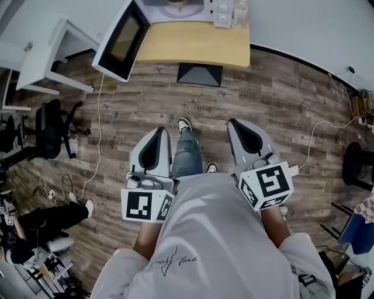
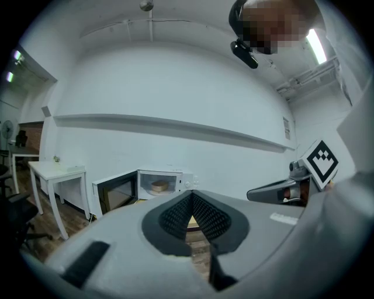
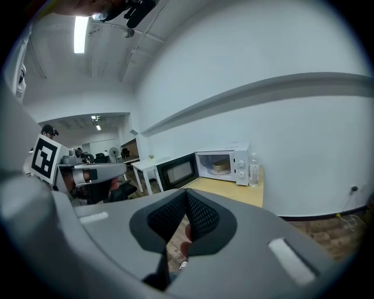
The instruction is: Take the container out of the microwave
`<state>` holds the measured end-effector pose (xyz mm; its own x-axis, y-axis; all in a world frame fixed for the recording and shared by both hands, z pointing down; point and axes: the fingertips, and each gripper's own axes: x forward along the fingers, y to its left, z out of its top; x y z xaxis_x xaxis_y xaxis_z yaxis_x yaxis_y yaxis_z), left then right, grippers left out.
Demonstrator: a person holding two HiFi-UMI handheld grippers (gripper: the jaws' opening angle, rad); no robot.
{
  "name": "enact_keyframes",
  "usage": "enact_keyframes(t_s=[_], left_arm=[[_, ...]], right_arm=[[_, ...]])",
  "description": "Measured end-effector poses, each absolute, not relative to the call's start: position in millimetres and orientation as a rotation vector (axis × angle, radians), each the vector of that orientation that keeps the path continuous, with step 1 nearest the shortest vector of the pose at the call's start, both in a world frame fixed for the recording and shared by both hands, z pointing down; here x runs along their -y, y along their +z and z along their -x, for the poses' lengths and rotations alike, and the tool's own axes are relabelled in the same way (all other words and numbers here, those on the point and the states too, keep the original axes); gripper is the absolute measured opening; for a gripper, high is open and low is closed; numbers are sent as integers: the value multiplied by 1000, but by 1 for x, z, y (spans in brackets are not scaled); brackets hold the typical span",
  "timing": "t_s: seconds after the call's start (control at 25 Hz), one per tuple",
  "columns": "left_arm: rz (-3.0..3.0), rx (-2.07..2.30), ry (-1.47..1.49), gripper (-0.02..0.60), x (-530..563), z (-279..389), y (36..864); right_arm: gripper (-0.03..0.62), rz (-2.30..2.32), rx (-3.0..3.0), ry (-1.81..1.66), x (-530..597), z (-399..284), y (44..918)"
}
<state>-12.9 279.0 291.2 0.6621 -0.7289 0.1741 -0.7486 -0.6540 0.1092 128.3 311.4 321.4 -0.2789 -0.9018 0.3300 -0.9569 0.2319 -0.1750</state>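
The left claw (image 1: 162, 131) and right claw (image 1: 234, 124) are pale grey, with black ribbed pads (image 2: 175, 216). Their marker cubes (image 1: 146, 205) are white with bold black squares. Across the middle of the head view, the floor (image 1: 280, 99) is streaky brown wood plank. At top centre, the table (image 1: 193, 49) is light honey wood. The microwave (image 2: 186, 182) is white, with a dark door pane (image 2: 117, 194). The container (image 2: 159, 186) is tan. At the bottom, the shirt (image 1: 216, 245) is off-white and the jeans (image 1: 187, 155) blue.

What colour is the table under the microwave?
Light yellow wood. The table shows best in the head view, under the microwave.
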Motion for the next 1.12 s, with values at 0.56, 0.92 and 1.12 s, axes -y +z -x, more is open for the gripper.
enact_keyframes(t_s=[0.56, 0.92, 1.12], left_arm=[[-2803, 1147, 162, -2, -113, 19, 268], [-2860, 1021, 130, -5, -32, 16, 263], [-2865, 975, 134, -6, -1, 19, 266]], right_arm=[[12, -1677, 2342, 457, -149, -105, 303], [12, -1648, 2311, 377, -53, -73, 295], [12, -1634, 2313, 366, -13, -60, 295]])
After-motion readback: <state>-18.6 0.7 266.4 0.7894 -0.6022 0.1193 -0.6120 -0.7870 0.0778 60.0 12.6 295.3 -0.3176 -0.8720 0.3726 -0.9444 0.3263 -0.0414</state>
